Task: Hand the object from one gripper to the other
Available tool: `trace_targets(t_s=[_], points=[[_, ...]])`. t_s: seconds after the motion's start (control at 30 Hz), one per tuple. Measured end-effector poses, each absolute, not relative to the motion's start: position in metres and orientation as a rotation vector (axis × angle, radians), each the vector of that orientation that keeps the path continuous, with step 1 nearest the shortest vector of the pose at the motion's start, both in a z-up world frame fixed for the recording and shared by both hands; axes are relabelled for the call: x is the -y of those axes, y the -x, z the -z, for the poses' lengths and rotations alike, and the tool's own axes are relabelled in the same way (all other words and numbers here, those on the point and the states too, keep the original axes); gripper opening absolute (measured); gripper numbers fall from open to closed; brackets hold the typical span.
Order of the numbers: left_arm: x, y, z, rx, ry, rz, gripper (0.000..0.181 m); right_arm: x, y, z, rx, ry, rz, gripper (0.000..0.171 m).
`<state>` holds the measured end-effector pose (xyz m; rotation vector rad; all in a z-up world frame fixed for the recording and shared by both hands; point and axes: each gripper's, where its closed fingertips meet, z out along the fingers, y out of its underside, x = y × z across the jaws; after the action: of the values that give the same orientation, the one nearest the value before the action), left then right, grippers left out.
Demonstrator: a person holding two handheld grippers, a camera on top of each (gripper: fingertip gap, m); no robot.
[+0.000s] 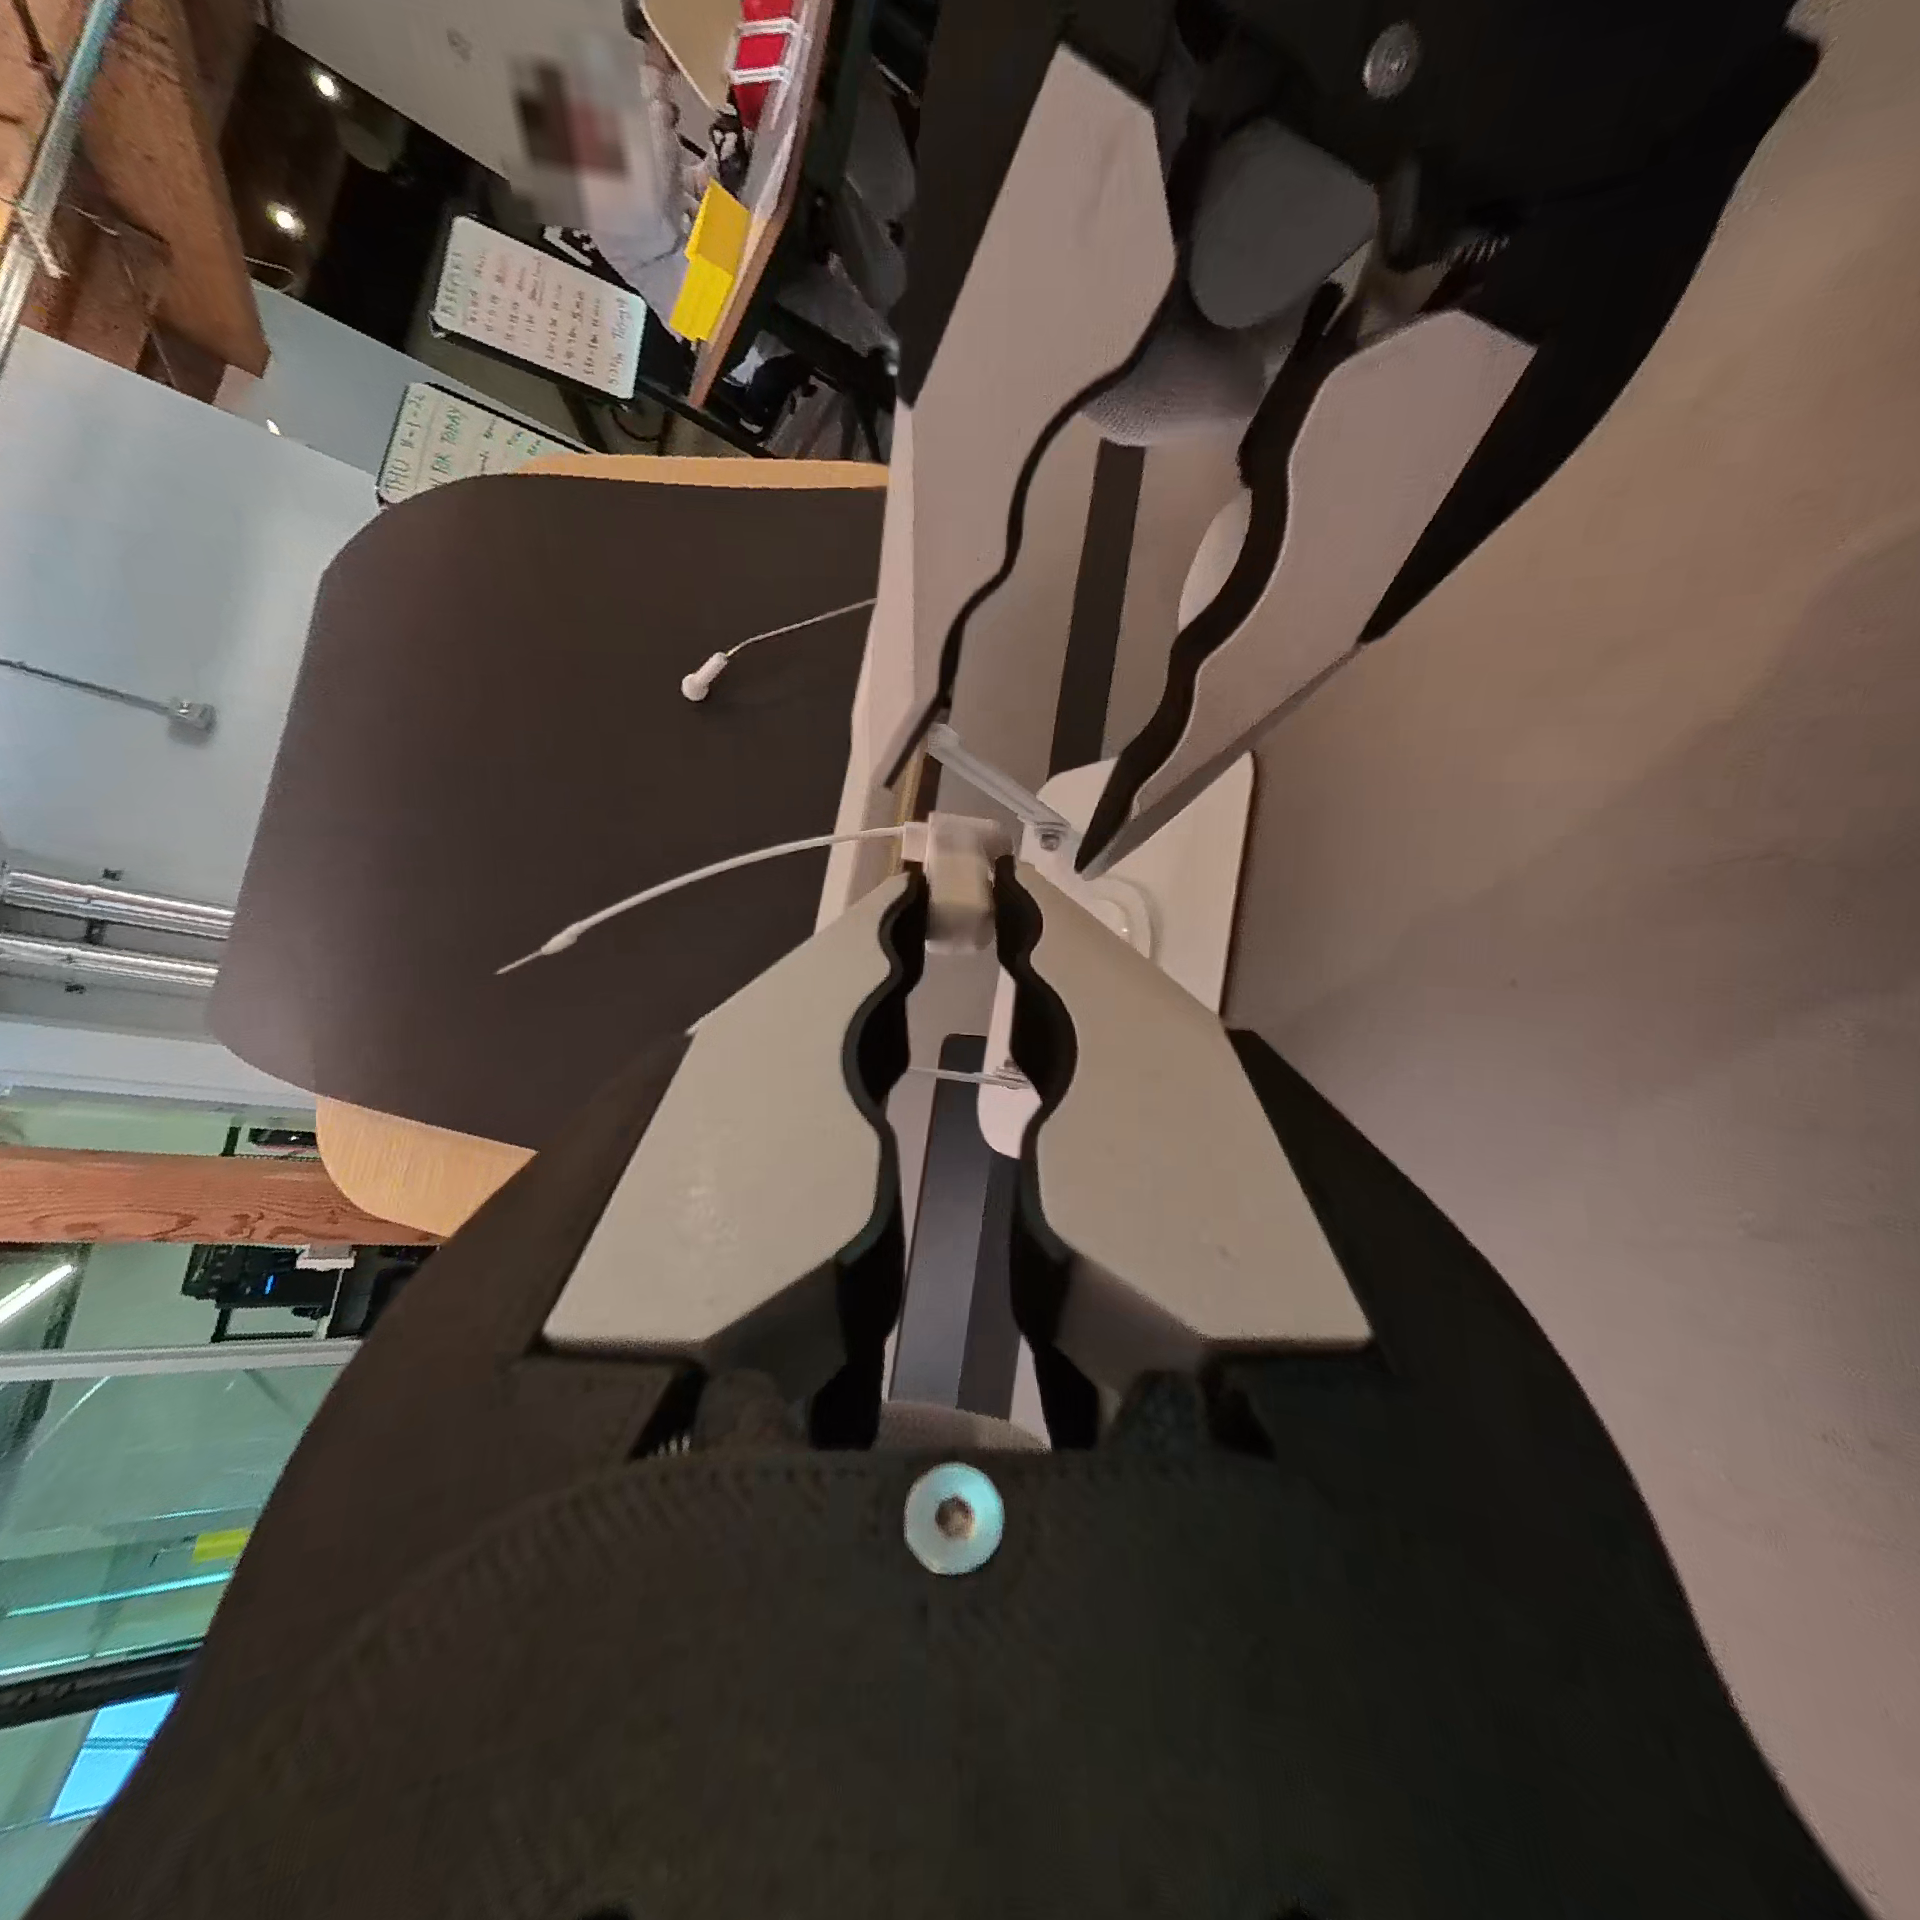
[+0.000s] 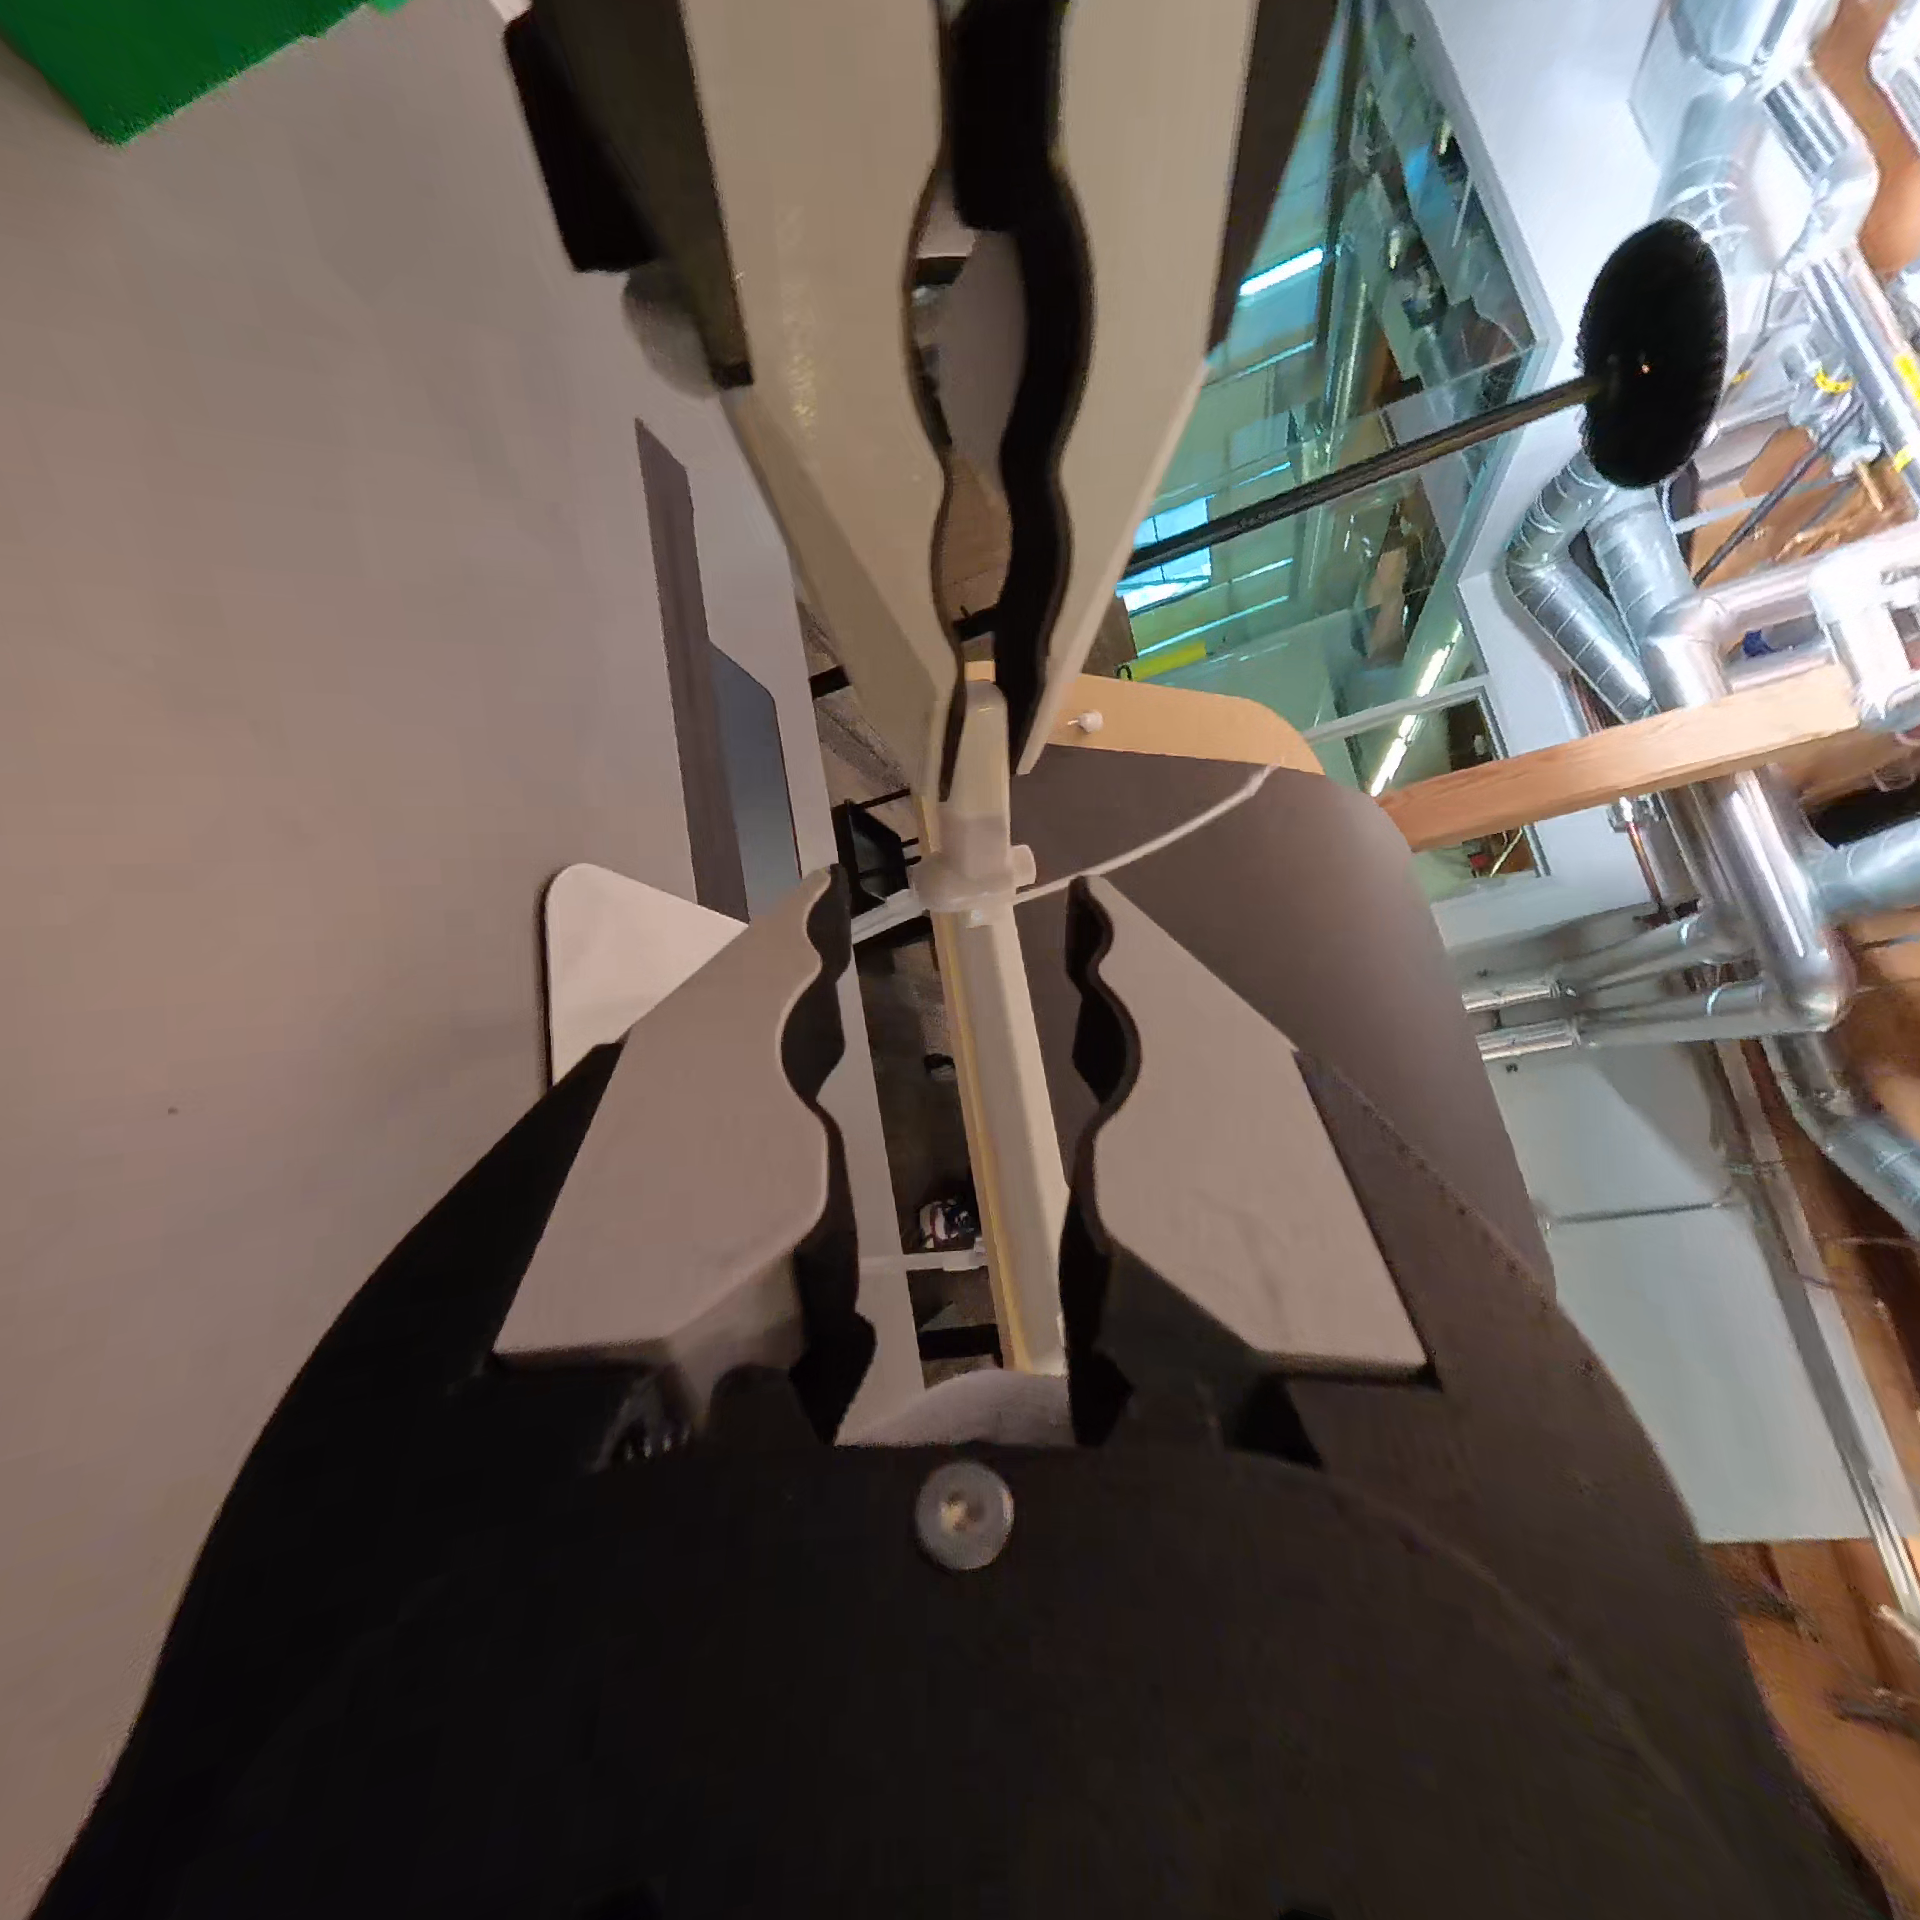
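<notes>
The object is a small white plastic piece (image 1: 951,862) with thin white cable ties on it; one long tie tail (image 1: 675,904) sticks out to the left. My left gripper (image 1: 956,883) is shut on the piece at its fingertips. My right gripper (image 1: 992,819) faces it from the top, open, with one fingertip on each side of the piece's far end. In the right wrist view the piece (image 2: 977,831) hangs from the left gripper (image 2: 982,769), and the open right gripper (image 2: 956,899) straddles its tied end without pinching it.
A black tabletop with a wooden rim (image 1: 520,779) lies behind, with a white cable plug (image 1: 694,686) on it. A grey surface (image 1: 1558,935) fills the right. A green box (image 2: 156,62) and a round black brush on a rod (image 2: 1652,353) are farther off. Less than 4 cm separates the two grippers' tips.
</notes>
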<state>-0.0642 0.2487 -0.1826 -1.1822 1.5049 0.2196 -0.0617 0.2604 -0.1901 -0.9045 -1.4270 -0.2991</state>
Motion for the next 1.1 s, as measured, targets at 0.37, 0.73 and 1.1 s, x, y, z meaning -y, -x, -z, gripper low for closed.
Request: trace_targets(t_s=[0.37,0.73,1.1], points=[[-0.236,0.061,0.194,-1.599,1.186,-0.206,0.011,-0.262,0.066,0.202,1.477,0.861,0.382,0.029],[-0.234,0.059,0.180,-1.542,1.153,-0.203,0.013,-0.260,0.066,0.193,1.432,0.890,0.330,0.023],[-0.252,0.066,0.127,-1.233,1.008,-0.262,0.049,-0.269,0.046,0.139,0.947,1.195,-0.449,0.022]])
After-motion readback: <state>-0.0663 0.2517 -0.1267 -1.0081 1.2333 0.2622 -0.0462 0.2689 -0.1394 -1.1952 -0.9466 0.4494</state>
